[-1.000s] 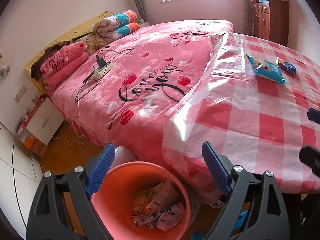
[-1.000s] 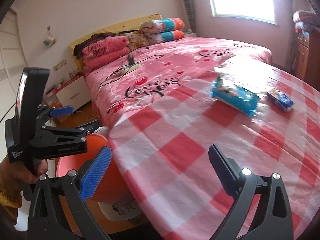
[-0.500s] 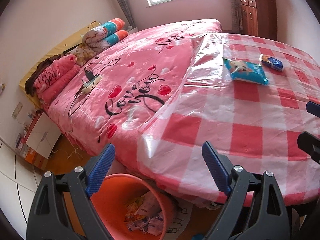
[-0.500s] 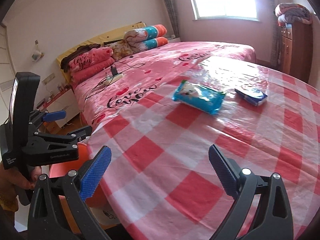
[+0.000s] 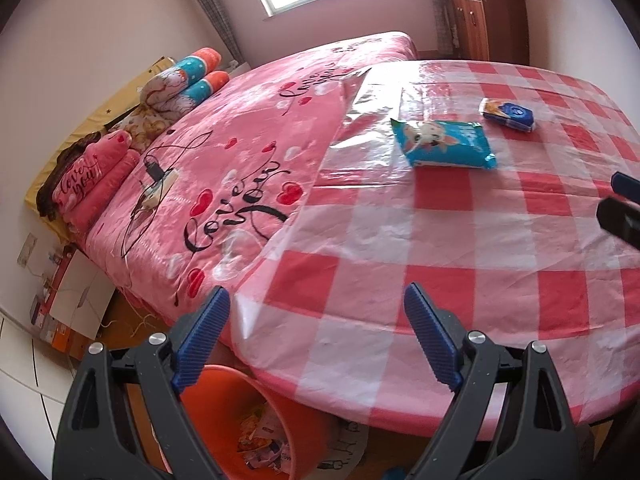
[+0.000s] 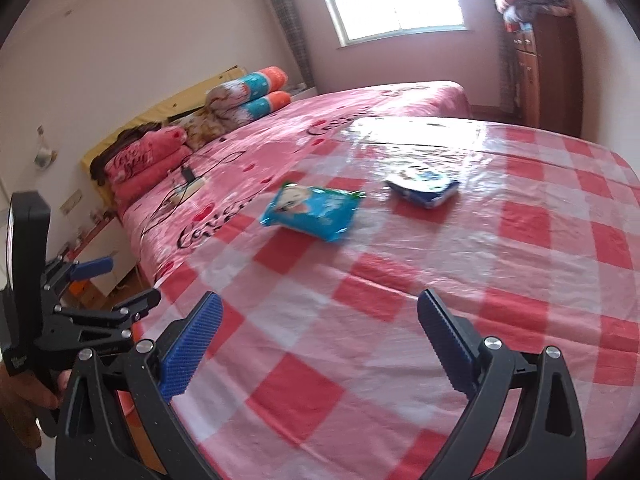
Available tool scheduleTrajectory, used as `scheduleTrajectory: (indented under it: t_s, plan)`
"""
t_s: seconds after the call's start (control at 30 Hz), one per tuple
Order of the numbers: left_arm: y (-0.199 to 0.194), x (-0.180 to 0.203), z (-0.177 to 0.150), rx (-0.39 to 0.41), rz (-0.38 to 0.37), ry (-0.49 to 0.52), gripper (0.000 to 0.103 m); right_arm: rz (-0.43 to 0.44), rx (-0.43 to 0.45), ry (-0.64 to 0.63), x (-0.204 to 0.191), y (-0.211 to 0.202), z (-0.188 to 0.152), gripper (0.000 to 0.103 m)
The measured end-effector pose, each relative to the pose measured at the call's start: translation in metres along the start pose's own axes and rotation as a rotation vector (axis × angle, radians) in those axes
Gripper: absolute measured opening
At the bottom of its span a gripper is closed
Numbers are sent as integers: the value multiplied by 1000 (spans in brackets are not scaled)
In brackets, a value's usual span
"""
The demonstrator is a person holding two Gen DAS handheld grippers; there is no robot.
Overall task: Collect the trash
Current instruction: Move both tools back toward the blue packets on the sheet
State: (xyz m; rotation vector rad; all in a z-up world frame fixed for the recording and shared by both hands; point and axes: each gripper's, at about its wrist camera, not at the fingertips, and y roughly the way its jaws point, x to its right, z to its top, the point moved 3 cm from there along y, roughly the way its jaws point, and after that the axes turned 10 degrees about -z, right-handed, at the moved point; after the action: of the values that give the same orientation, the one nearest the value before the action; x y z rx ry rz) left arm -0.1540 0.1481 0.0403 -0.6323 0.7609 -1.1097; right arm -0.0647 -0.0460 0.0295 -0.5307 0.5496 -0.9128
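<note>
A light blue snack packet (image 5: pixel 442 144) (image 6: pixel 311 212) lies flat on the red-and-white checked table (image 5: pixel 460 248) (image 6: pixel 400 300). Beyond it sits a smaller dark blue packet (image 5: pixel 507 114) (image 6: pixel 423 189). An orange trash bucket (image 5: pixel 256 424) with wrappers inside stands on the floor under the table's near edge. My left gripper (image 5: pixel 316 340) hangs open over that edge and the bucket, empty. My right gripper (image 6: pixel 320 340) is open and empty over the table, well short of both packets. The left gripper (image 6: pixel 116 280) also shows at the left of the right wrist view, held by a hand.
A bed with a pink heart-print blanket (image 5: pixel 240 152) adjoins the table's far left side, with folded bedding and a charger cable on it. A wooden cabinet (image 5: pixel 488 12) stands at the back right. A white bedside unit (image 5: pixel 80 292) stands on the floor at left.
Both grippers have moved forward toward the table. The bucket has slid toward the bottom of the left wrist view, and the two packets look nearer and more central. Both stay open.
</note>
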Motion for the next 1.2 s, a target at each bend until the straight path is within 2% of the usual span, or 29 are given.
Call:
scheduleTrajectory:
  t_s: [0.43,0.77,0.97,1.2]
  plan:
    - [8,42,24,11,-26,56,89,-106,50,67,55,-7,10,97]
    - [19,76,49,18,-53,115,89,-151,56,133,93,-7,15,97]
    - [33,86,76,22,-151,83,89,-171,34,200,122,0,17,97]
    - [78,93,111,-56,-299,-20,89,-153,7,257,143,7,18,97]
